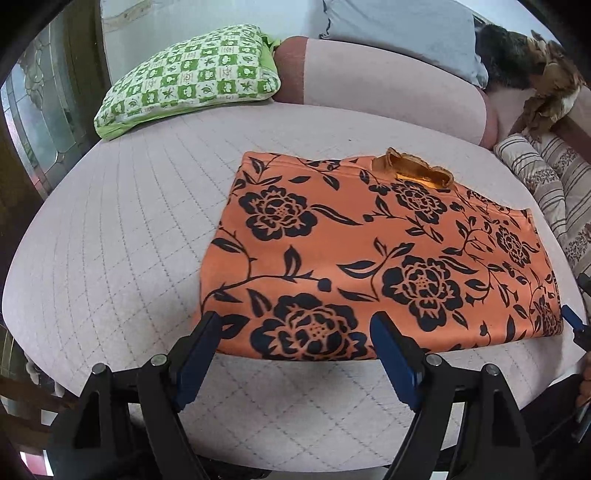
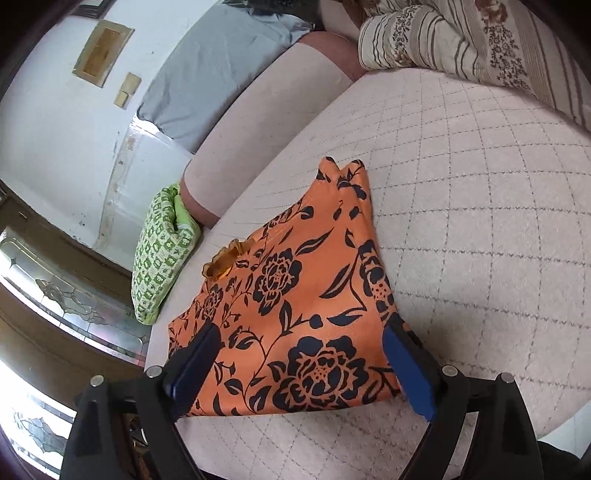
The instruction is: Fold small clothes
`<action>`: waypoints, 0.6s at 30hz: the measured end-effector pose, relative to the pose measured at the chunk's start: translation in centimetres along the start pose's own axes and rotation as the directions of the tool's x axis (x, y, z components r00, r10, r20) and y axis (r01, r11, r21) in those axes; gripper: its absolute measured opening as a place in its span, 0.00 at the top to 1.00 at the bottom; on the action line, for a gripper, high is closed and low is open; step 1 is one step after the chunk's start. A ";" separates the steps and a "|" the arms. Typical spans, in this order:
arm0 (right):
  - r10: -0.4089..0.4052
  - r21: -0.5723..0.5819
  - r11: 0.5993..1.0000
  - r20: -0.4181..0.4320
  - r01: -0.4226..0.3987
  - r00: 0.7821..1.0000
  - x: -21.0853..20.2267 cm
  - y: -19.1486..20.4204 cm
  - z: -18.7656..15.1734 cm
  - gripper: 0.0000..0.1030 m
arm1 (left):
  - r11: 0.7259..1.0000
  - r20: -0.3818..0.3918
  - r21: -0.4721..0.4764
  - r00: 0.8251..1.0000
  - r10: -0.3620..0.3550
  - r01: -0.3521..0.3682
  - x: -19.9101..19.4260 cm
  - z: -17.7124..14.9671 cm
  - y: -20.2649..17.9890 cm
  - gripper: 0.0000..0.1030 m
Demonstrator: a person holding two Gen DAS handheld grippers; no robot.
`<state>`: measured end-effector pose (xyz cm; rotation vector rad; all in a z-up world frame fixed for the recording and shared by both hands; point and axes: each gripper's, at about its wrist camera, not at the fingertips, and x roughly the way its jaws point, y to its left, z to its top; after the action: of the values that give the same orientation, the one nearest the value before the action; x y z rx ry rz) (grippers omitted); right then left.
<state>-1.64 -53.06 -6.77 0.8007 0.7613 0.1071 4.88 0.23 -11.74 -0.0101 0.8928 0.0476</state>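
- Left claw [image 1: 295, 332] stands wide apart, its blue pads hanging over the near edge of the orange floral garment [image 1: 380, 254]; nothing is gripped between them.
- Right claw [image 2: 299, 343] is likewise spread wide, with the near end of the same garment [image 2: 303, 314] lying between its pads; the cloth looks flat and unpinched there.
- In the left wrist view a bit of the right claw's blue pad [image 1: 572, 317] shows at the garment's right edge.
- That garment, orange with black flowers and vines, lies folded into a flat, roughly rectangular shape on the pale quilted bed [image 1: 122, 240], toward the right side of it in the left wrist view.
- A frilled brownish neckline [image 1: 413, 171] peeks out at the garment's far edge.
- A green-and-white checked pillow [image 1: 192, 77] rests at the far left of the bed, well apart from the garment.
- A pinkish bolster [image 1: 388, 85] runs along the far side, with a grey-blue pillow [image 1: 399, 29] behind it.
- A striped floral blanket [image 1: 546, 177] is bunched on the right, near the garment's far corner.
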 end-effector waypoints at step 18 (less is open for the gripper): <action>0.046 0.150 0.988 -0.049 -0.038 0.998 -1.7 -0.4 -2.4 0.12 | 1.000 0.023 0.005 1.000 -0.008 0.008 0.0 0.4 -0.1 0.20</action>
<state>-4.55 -52.45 -7.16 0.9590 0.8091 0.1103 5.24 0.15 -11.51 -0.0088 0.8701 0.0382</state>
